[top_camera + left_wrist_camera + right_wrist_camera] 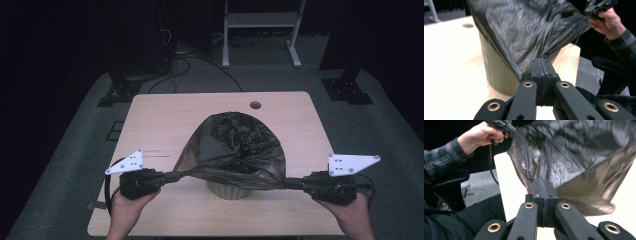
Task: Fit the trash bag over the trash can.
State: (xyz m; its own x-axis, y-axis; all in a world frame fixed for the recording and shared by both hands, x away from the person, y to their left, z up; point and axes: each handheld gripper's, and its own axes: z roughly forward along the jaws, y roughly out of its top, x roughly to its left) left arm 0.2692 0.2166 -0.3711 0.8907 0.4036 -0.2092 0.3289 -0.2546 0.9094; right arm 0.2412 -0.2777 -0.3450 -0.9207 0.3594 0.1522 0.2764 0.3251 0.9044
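With both the left gripper (175, 176) and right gripper (292, 183) clamped tight on opposite edges of a black bin bag (235, 150) stretched over a small bin (229, 190) at the 6 o'clock edge of a pale wooden table (165, 115), a hard pull could tear the thin film or tip the bin, in a dark room with grey carpet (75, 165).

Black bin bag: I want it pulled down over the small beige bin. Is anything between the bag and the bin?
Nothing visible: the bag already drapes over the bin, stretched between left gripper and right gripper.
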